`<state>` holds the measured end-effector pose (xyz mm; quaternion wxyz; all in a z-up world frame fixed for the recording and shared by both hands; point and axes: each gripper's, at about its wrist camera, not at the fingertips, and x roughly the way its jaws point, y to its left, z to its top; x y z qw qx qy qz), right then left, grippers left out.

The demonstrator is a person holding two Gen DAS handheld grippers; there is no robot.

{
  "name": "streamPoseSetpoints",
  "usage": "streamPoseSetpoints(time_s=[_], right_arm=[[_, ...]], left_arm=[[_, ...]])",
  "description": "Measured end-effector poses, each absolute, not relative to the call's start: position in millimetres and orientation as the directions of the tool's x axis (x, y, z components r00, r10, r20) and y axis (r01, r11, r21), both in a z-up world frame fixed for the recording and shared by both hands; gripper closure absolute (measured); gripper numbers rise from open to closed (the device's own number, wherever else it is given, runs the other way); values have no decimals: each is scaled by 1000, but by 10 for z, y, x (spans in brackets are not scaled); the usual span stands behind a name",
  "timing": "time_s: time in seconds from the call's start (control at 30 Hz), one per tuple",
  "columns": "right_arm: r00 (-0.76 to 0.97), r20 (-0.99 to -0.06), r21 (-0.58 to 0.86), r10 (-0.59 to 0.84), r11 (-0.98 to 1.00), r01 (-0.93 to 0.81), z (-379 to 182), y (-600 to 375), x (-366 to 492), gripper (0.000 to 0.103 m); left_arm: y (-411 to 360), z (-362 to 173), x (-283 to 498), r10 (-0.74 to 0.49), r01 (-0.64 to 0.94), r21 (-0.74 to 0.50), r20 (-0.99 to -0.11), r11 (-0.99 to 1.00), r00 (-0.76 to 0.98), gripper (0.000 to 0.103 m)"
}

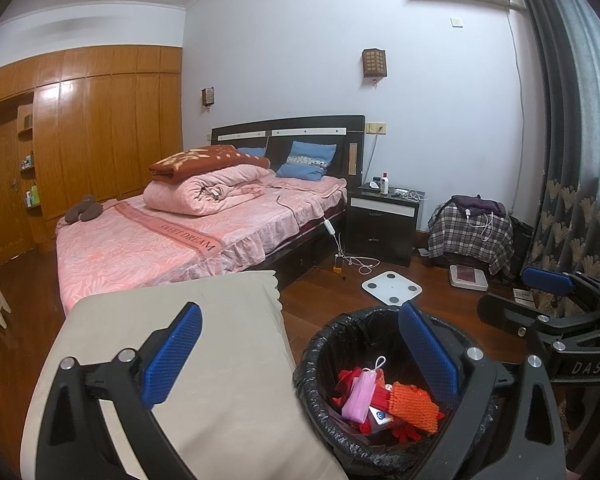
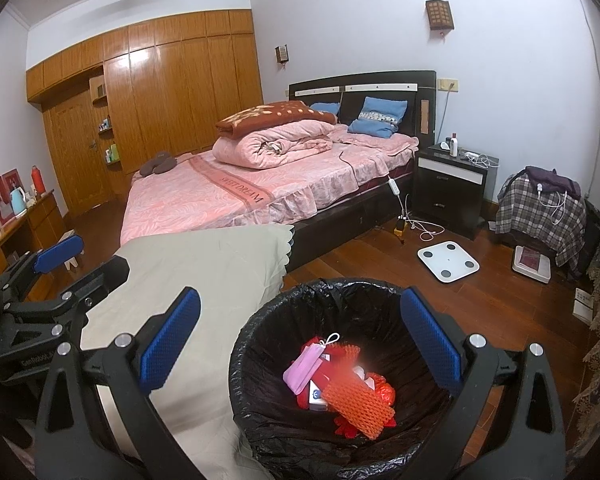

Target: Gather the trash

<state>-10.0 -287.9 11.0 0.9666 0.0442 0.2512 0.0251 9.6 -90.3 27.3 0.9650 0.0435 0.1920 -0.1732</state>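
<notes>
- Bedroom, wood floor (image 2: 380,256); pink bed (image 2: 204,200), nightstand (image 2: 452,184), scale (image 2: 448,260).
- Bin (image 2: 260,360) beside beige cloth (image 2: 204,264), trash inside.
- Left gripper (image 1: 300,352), right gripper (image 2: 300,340): jaws spread, empty.

Wood floor (image 2: 360,256): lined bin (image 2: 260,336), white scale (image 2: 448,260), nightstand (image 2: 452,192).

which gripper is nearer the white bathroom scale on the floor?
Right. The right gripper hovers over the black-lined trash bin just before the white bathroom scale; the left gripper sits further left.
</notes>
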Motion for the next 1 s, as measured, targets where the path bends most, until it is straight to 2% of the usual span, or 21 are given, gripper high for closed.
streamPoseSetpoints(time_s=[1.0], right_arm=[[870,-488,98,72,995,-27,112,-2845,-89,6]], left_arm=[[-897,284,103,-317,351,17,-387,936,866,6]])
